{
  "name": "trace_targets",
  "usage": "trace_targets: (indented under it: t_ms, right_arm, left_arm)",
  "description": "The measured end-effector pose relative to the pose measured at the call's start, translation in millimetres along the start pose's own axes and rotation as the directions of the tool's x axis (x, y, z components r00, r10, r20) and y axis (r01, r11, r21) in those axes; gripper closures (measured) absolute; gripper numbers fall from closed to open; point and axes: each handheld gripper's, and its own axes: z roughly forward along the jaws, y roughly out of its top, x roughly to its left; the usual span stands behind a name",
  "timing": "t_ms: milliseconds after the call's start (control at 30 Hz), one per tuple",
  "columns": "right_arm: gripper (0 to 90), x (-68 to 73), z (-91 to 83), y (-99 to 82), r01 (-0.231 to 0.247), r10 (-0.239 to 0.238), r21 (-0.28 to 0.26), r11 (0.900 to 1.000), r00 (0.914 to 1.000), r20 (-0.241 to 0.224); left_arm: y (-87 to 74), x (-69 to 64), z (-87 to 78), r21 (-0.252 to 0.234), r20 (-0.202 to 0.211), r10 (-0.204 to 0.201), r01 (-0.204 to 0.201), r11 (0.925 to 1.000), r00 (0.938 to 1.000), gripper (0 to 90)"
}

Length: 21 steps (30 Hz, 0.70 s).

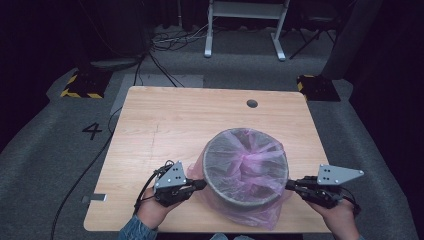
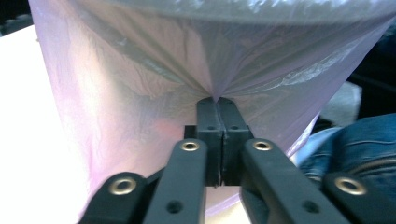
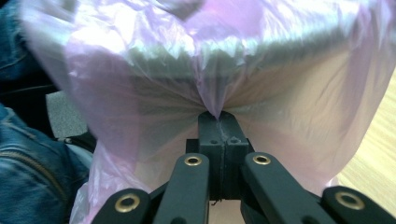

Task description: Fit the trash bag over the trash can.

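While the pink plastic bin liner (image 1: 250, 165) already drapes over the rim of the grey round waste bin (image 1: 220, 192) at the near middle of the wooden desk (image 1: 165, 120), its skirt hangs loose and crumpled down the outside. At the left, the left hand-held gripper (image 1: 202, 184) has its jaws pressed together on a pinch of the liner's film at the bin's left wall; in the left gripper view the film (image 2: 215, 93) fans out in tight creases from the closed tips. Across the bin, its inside shows the liner bunched toward the centre rather than smoothed against the walls. At the right, the right hand-held gripper (image 1: 288, 185) is likewise clamped on a fold of film (image 3: 215, 109) at the bin's right wall. By my reading, the liner is in and over the rim; what seems left is drawing the slack down evenly on both sides and settling the inside.
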Motion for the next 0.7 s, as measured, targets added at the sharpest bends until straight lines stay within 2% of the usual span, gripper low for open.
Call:
trace_targets:
  t_ms: [200,267,333,433,467,533,567,633,667,700]
  right_arm:
    - [90.0,-24.3,25.3,-17.7,-0.061,0.058,0.085,0.9945,0.9977,0.035]
    - [90.0,-29.8,35.7,-23.5,-0.081,0.076,0.115,0.9901,0.9961,0.044]
    - [90.0,-33.8,44.3,-28.0,-0.096,0.091,0.135,0.9861,0.9947,0.048]
    - [90.0,-36.0,52.2,-33.3,-0.119,0.112,0.152,0.9812,0.9924,0.05]
    - [90.0,-35.7,54.3,-35.5,-0.121,0.115,0.162,0.9792,0.9922,0.047]
    - [90.0,-34.2,57.7,-40.2,-0.121,0.114,0.192,0.9738,0.9923,0.047]
    - [90.0,-33.3,59.9,-43.8,-0.124,0.118,0.21,0.9697,0.9921,0.042]
    - [90.0,-31.8,62.3,-47.4,-0.13,0.125,0.216,0.9676,0.9915,0.037]
    - [90.0,-30.4,62.9,-47.9,-0.134,0.129,0.219,0.9664,0.9909,0.037]
    - [90.0,-29.3,62.9,-47.8,-0.129,0.123,0.224,0.9661,0.9916,0.042]
  left_arm:
    - [-7.5,10.1,13.1,0.059,-0.038,-0.008,0.011,0.9982,0.9992,90.0]
    - [-12.4,15.5,19.1,0.093,-0.052,-0.009,0.014,0.9955,0.9986,90.0]
    - [-18.0,21.2,25.1,0.121,-0.048,-0.026,0.032,0.9921,0.9985,90.0]
    - [-27.4,24.9,34.8,0.176,-0.035,-0.045,0.051,0.983,0.9984,90.0]
    - [-29.1,24.9,37.1,0.192,-0.039,-0.039,0.046,0.9803,0.9985,90.0]
    - [-33.1,22.7,42.8,0.243,-0.042,-0.021,0.03,0.9696,0.9989,90.0]
    - [-34.7,22.5,44.5,0.253,-0.035,-0.021,0.03,0.967,0.9991,90.0]
    - [-38.9,22.2,48.3,0.282,-0.021,-0.031,0.035,0.9587,0.9993,90.0]
    - [-41.3,22.0,50.2,0.297,-0.027,-0.037,0.043,0.954,0.999,90.0]
    - [-44.6,22.3,52.2,0.317,-0.022,-0.047,0.052,0.9471,0.9986,90.0]
